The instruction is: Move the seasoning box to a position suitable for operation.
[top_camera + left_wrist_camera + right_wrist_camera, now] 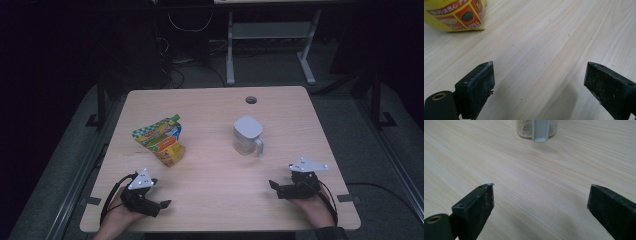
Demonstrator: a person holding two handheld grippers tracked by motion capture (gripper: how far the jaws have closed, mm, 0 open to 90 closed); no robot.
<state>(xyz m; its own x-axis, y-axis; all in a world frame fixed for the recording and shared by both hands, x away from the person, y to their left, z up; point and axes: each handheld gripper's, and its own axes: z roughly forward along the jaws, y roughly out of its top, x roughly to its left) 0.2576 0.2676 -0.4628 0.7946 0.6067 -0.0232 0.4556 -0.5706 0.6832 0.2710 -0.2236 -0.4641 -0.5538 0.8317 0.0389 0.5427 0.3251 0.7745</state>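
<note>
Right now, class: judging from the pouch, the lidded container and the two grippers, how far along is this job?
Nothing looks done. The pouch lies on the table, and the container stands lidded, apart from it. Nothing is in hand: left gripper and right gripper rest open near the front edge. Any handling of the pouch or container is left.

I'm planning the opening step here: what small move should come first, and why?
Probably ease the left gripper forward toward the yellow pouch. Both grippers rest open and empty at the table's near edge; the pouch lies ahead of the left one, the lidded jug ahead of the right gripper.
</note>
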